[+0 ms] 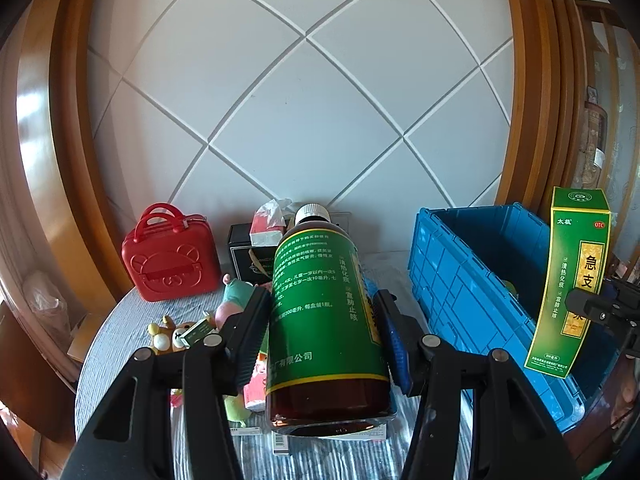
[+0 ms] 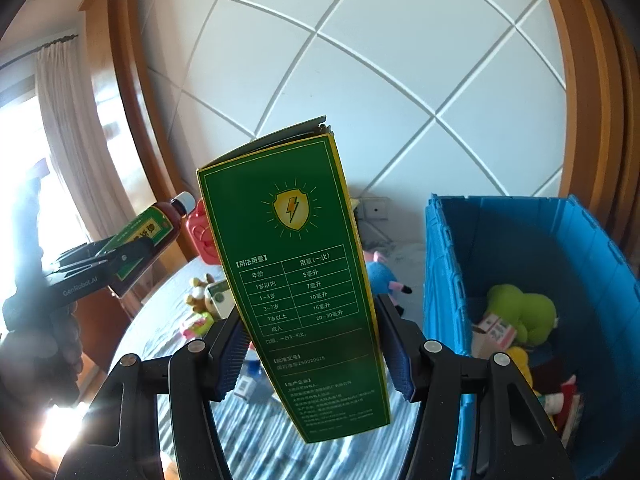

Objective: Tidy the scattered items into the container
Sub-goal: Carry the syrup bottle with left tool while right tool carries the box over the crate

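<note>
Left gripper [image 1: 322, 320] grips bottle [image 1: 326, 320], right gripper [image 2: 312, 344] grips box [image 2: 296, 280]; crate [image 1: 452, 272] at two o'clock part-filled (toys [image 1: 176, 334] remain).

Your left wrist camera looks forward along its fingers and slightly down, very close to a brown bottle [image 1: 326, 320], with the blue crate [image 1: 480, 280] ahead to the right. Your right wrist camera sits nearer that crate [image 2: 532, 264] — facing the same white diamond-panelled wall [image 2: 360, 80] — close behind a green carton [image 2: 296, 280]. Both views share the crate, wall, bottle [image 2: 156, 232] and carton [image 1: 572, 280].
</note>
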A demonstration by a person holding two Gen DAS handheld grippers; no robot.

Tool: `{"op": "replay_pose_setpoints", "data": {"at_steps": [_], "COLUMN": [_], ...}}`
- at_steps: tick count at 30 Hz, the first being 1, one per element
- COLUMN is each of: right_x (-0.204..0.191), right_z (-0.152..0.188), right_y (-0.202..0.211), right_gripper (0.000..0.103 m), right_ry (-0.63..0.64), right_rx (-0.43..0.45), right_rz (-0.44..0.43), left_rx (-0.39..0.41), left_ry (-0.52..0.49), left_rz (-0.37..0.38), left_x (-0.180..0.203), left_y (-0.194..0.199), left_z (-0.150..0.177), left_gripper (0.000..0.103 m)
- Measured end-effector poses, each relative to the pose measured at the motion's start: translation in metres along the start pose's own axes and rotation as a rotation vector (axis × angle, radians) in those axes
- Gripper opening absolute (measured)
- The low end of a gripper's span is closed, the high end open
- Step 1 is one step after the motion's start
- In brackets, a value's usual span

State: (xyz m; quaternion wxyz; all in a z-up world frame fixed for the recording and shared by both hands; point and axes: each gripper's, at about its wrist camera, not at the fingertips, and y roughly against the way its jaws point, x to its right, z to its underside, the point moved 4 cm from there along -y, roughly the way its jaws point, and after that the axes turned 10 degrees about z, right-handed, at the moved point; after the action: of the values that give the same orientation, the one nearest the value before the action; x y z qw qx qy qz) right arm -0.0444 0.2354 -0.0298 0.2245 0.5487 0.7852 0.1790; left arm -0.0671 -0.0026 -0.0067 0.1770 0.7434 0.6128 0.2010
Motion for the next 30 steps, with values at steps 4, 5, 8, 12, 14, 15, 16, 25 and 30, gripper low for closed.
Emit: {"op": "replay_pose_setpoints", "data": {"at_steps": [4, 5, 8, 12, 14, 15, 16, 25, 30], "right_x": [0.021, 0.027, 0.043, 0.065, 0.079, 0.085, 0.093, 0.155, 0.182], "right_z": [-0.004, -0.005, -0.009, -0.014, -0.015, -0.016, -0.016, -0.011, -0.006], "right_y": [0.012, 0.014, 0.019, 0.026, 0.029, 0.032, 0.033, 0.041, 0.046], "right_gripper": [0.059, 0.059, 0.059, 0.059, 0.059, 0.059, 0.059, 0.059, 0.059], "right_ry": [-0.015, -0.018, -0.033, -0.048, -0.06, -0.067, -0.074, -0.148, -0.188], "right_rx": [0.015, 0.017, 0.021, 0.033, 0.039, 0.043, 0.046, 0.046, 0.036], "right_rz": [0.012, 0.016, 0.029, 0.052, 0.066, 0.075, 0.086, 0.187, 0.237], "left_rx": [0.001, 0.002, 0.002, -0.001, -0.001, -0.003, -0.004, -0.021, -0.033], "left_ry": [-0.008, -0.011, -0.03, -0.063, -0.08, -0.088, -0.097, -0.174, -0.202], "left_rz": [0.028, 0.037, 0.065, 0.106, 0.126, 0.138, 0.148, 0.259, 0.316], "left_x": [0.025, 0.032, 0.054, 0.085, 0.101, 0.108, 0.117, 0.187, 0.22], "left_y": [-0.013, -0.017, -0.027, -0.041, -0.048, -0.051, -0.055, -0.088, -0.108], "left_z": [-0.011, -0.013, -0.021, -0.029, -0.033, -0.035, -0.038, -0.052, -0.058], "left_gripper": [0.052, 0.052, 0.052, 0.052, 0.052, 0.052, 0.052, 0.052, 0.052]}}
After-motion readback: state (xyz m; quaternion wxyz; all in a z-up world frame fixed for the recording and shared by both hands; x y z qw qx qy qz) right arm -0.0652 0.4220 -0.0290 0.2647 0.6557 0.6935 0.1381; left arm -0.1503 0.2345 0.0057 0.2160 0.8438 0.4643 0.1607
